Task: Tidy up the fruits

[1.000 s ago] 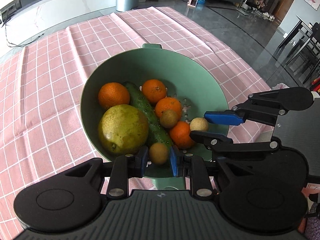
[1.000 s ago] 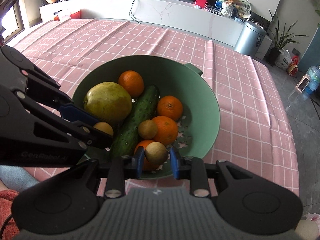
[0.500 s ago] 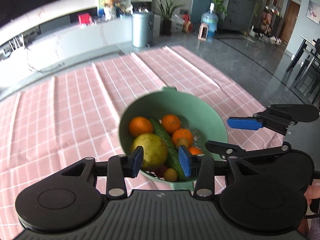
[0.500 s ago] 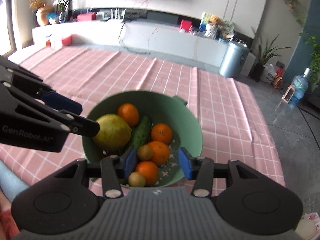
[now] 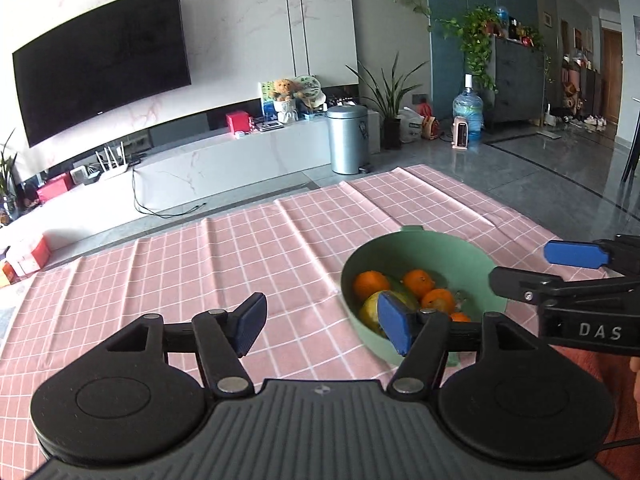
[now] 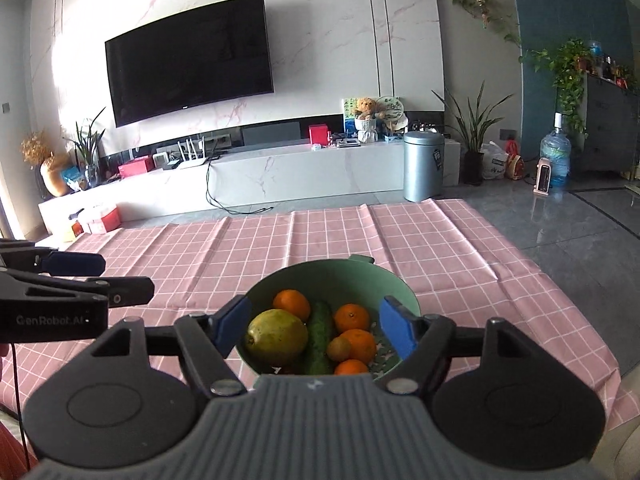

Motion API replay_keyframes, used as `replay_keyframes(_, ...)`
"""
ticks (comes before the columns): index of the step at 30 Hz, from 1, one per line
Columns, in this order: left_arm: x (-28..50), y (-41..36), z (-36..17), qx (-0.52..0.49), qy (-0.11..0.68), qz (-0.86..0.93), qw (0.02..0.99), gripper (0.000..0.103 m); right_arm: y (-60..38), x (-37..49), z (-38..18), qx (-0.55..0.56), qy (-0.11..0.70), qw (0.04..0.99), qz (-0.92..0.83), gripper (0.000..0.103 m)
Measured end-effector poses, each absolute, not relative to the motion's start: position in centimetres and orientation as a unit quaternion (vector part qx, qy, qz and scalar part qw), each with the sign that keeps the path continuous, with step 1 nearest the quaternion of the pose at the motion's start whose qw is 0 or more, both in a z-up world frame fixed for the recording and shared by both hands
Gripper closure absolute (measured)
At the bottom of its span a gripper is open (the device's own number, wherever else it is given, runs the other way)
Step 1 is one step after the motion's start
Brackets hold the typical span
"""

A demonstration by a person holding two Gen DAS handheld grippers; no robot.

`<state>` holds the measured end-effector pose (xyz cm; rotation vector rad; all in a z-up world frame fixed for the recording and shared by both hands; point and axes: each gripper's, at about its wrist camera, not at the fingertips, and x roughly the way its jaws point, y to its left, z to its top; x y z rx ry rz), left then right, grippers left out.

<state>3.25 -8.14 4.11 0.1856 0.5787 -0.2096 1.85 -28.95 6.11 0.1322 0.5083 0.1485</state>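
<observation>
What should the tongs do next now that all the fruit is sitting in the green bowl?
Probably ease both back and stop. The left tongs and right tongs are opening and hold nothing. The oranges, the big yellow-green fruit, the cucumber and a small brown fruit all lie inside the green bowl, and no fruit shows on the pink checked cloth.

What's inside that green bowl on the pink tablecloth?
The green bowl holds several oranges, a cucumber, a big yellow-green fruit and a small brown fruit. The gripper body hides the bowl's near part.
</observation>
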Motion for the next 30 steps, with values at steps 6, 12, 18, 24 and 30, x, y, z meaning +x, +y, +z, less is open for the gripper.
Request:
replay_keyframes(6,1.8,-6.8,2.6,0.087,0.276,-0.090,0.953,0.028,-28.2,-0.1,4.3,0.060,0.239,0.968,0.051,0.028)
replay_keyframes(12,0.5,-5.8,0.9,0.083,0.270,-0.066,0.957,0.025,-27.4,-0.7,3.4,0.050,0.242,0.968,0.046,0.024)
replay_keyframes(18,0.0,-4.9,0.4,0.073,0.274,-0.065,0.957,0.019,-26.7,-0.8,2.6,0.055,0.255,0.964,0.055,0.023)
replay_keyframes(24,0.2,-4.0,-0.7,0.057,0.294,-0.045,0.953,0.019,-26.2,-0.8,2.3,0.043,0.262,0.962,0.058,0.021)
replay_keyframes(30,0.1,-3.7,-1.2,0.063,0.303,-0.042,0.950,0.019,-26.0,-0.7,2.0,0.039,0.268,0.961,0.057,0.021)
